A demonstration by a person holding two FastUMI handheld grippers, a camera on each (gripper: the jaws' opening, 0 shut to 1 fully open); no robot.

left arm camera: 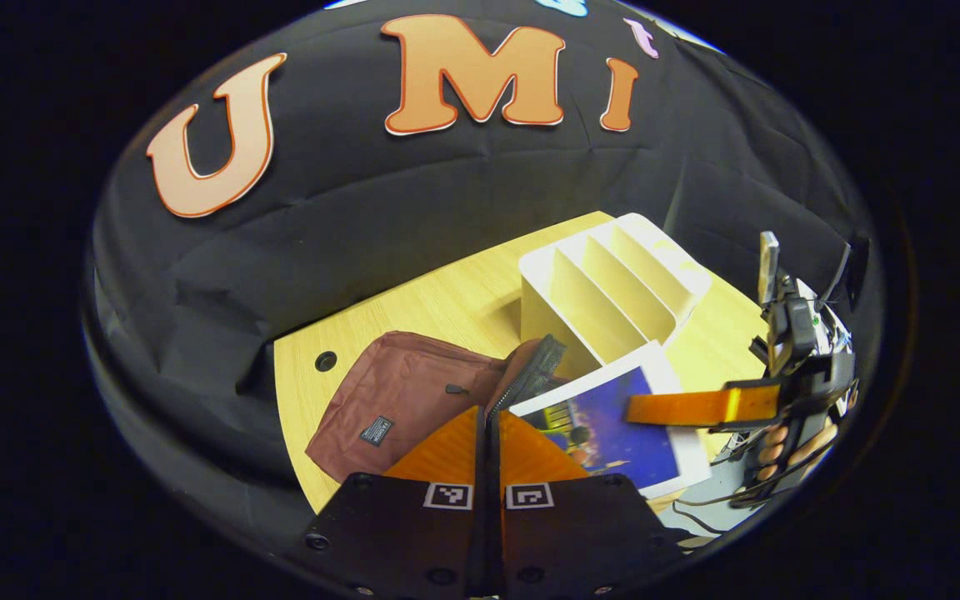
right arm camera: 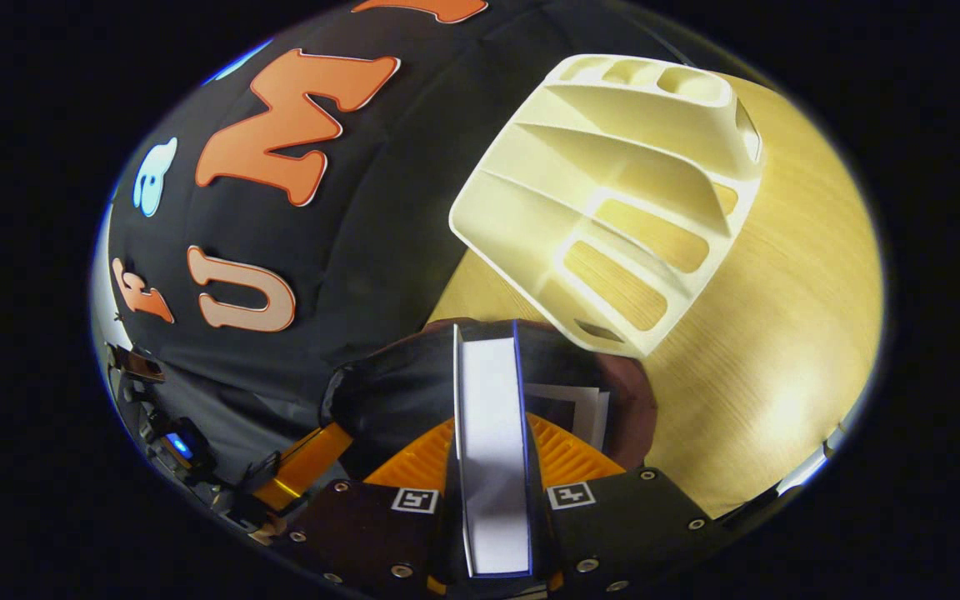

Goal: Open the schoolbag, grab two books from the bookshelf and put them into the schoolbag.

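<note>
The right claw (right arm camera: 492, 467) squeezes a book (right arm camera: 492, 417) by its edge, right between its fingers. The left claw (left arm camera: 488, 450) is pinched shut on the zipper edge of the schoolbag (left arm camera: 401, 392), holding the mouth open. The book hangs just ahead, partly in the bag. I think it now needs pushing down inside. Farther off on the bench (left arm camera: 447, 300) stands the white bookshelf (left arm camera: 605, 292), with no books in the slots I can see.

Left gripper (left arm camera: 488, 433): black screwed plates, two square coded markers; right gripper (right arm camera: 488, 450) alike, dark cables.
</note>
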